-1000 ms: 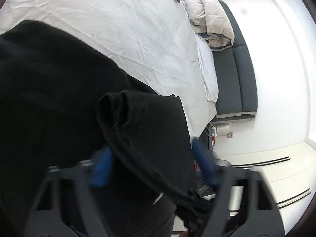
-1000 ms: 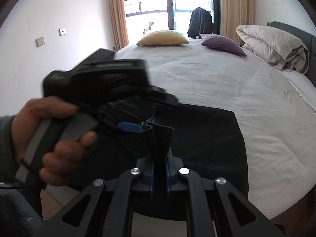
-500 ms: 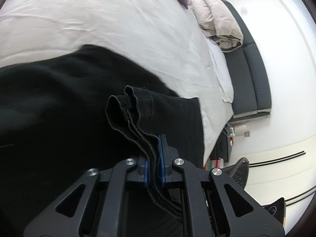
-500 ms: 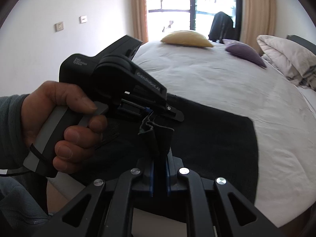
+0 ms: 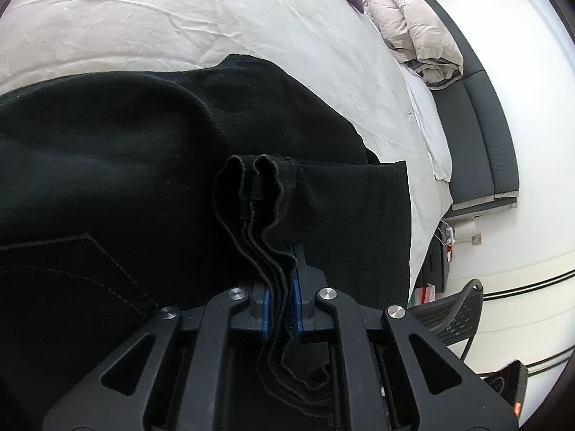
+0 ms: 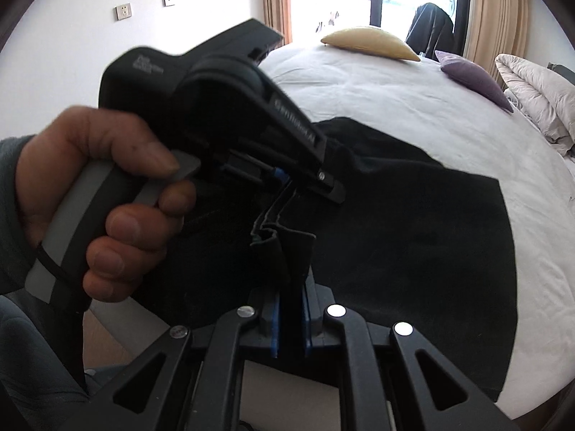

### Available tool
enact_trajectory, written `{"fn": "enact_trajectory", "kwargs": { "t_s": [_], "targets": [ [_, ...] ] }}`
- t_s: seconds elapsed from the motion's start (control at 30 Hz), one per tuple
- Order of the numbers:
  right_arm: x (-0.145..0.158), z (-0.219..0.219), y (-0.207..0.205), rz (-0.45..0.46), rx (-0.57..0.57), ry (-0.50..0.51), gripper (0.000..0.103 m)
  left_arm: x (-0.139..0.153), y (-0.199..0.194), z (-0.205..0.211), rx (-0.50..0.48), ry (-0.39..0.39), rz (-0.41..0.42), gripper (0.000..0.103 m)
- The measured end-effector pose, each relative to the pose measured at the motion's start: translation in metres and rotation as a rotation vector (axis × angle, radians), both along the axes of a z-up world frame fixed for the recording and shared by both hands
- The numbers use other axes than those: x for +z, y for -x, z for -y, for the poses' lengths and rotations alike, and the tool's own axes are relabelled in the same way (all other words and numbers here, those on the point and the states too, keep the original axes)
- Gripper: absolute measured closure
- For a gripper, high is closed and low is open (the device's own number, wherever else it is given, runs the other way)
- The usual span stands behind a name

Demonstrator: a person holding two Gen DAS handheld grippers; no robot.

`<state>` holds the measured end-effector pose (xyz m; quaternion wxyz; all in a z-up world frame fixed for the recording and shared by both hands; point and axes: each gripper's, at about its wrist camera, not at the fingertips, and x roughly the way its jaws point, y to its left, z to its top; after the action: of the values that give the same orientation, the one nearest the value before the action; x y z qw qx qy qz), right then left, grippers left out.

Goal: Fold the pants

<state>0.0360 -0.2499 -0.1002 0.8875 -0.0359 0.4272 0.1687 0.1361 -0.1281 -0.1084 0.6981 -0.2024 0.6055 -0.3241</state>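
Note:
The black pants lie on the white bed, folded, near its front edge; they also show in the right wrist view. My left gripper is shut on a bunch of stacked hem layers that stand up from its jaws. My right gripper is shut on another bunched edge of the pants. The left gripper, held in a hand, shows in the right wrist view just beyond and left of my right gripper, close to it.
The white bed sheet stretches beyond the pants. A yellow pillow and a purple pillow lie at the far side. A folded duvet lies by the dark headboard. A black chair stands beside the bed.
My left gripper went from open around the pants edge to shut on it, then lifted the hem layers. The left gripper moved closer to my right gripper.

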Motion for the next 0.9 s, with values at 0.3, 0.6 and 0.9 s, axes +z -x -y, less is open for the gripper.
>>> {"fn": "enact_trajectory", "kwargs": {
  "t_s": [0.3,0.6,0.9],
  "targets": [
    [0.027,0.033,0.024,-0.091,0.048,-0.224,0.048,0.048,0.010,-0.022,0.054,-0.131,0.129,0.082],
    [0.014,0.196,0.013,-0.119,-0.340,-0.719,0.048,0.076,0.052,0.029,-0.096,0.052,0.198,0.082],
    [-0.038,0.233,0.031,-0.352,-0.477,-0.779,0.073,0.020,0.090,0.049,-0.195,-0.053,0.104,0.082]
  ]
}}
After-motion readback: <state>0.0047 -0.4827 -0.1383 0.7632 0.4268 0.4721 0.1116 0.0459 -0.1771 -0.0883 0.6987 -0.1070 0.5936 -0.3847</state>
